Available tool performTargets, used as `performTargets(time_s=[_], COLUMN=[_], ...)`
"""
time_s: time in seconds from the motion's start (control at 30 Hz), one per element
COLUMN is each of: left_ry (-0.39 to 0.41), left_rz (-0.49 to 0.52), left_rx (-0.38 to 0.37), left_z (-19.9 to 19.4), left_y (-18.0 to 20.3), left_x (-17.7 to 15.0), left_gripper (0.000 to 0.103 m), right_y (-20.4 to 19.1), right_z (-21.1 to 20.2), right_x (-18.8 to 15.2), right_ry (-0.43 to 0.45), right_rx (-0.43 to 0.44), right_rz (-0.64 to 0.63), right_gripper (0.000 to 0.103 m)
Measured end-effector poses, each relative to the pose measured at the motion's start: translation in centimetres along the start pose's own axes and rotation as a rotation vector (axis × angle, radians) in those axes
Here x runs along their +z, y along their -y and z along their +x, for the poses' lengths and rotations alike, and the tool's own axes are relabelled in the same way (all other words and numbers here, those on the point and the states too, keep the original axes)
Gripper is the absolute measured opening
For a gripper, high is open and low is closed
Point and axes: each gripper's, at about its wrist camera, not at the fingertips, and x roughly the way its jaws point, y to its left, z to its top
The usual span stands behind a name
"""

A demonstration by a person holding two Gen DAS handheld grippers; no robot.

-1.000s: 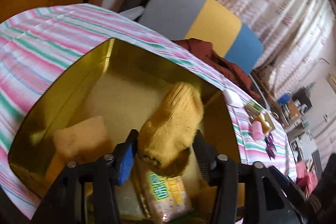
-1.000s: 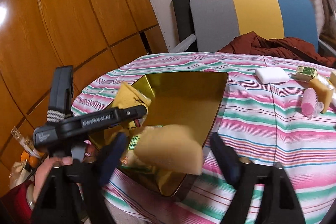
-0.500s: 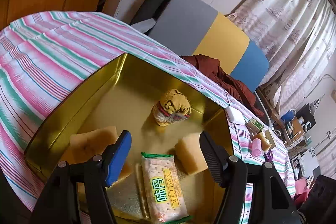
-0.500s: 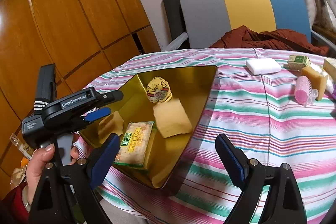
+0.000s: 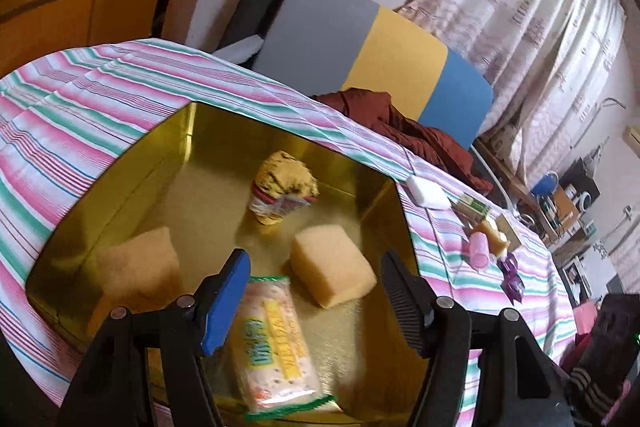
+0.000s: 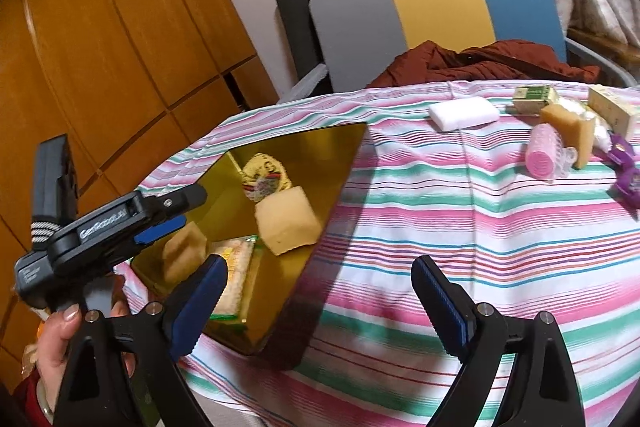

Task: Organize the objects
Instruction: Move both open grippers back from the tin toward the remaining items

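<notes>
Beyond the gold tin (image 6: 340, 163), out on the striped cloth to its right, waits the loose clutter: white block (image 6: 464, 112) nearest the tin's far corner, then pink roller (image 6: 544, 157), tan sponge (image 6: 570, 127), little green box (image 6: 534, 99). The white block's long side runs across the view. Right gripper (image 6: 320, 301) hangs spread wide and empty just off the tin's near right edge, clearly the nearer tool. Left gripper (image 5: 316, 291), also parted and empty, hovers over the tin's contents: two sponges, cracker pack (image 5: 272, 339), knit bundle (image 5: 284, 179).
</notes>
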Motion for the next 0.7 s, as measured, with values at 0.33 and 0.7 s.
performTargets(time_s=[0.33, 0.7], left_ry=[-0.045, -0.130], left_rz=[0.125, 0.209], left_rx=[-0.063, -0.142], left_z=[0.2, 0.5], left_y=[4.3, 8.2], left_x=[-1.8, -4.4], left_gripper=[0.068, 0.068], right_y=[4.4, 9.9], right_z=[-0.5, -1.3], right_x=[0.4, 0.3], right_ry=[-0.007, -0.024], right_rx=[-0.114, -0.230], right_rz=[0.066, 0.139], right_gripper=[0.094, 0.094])
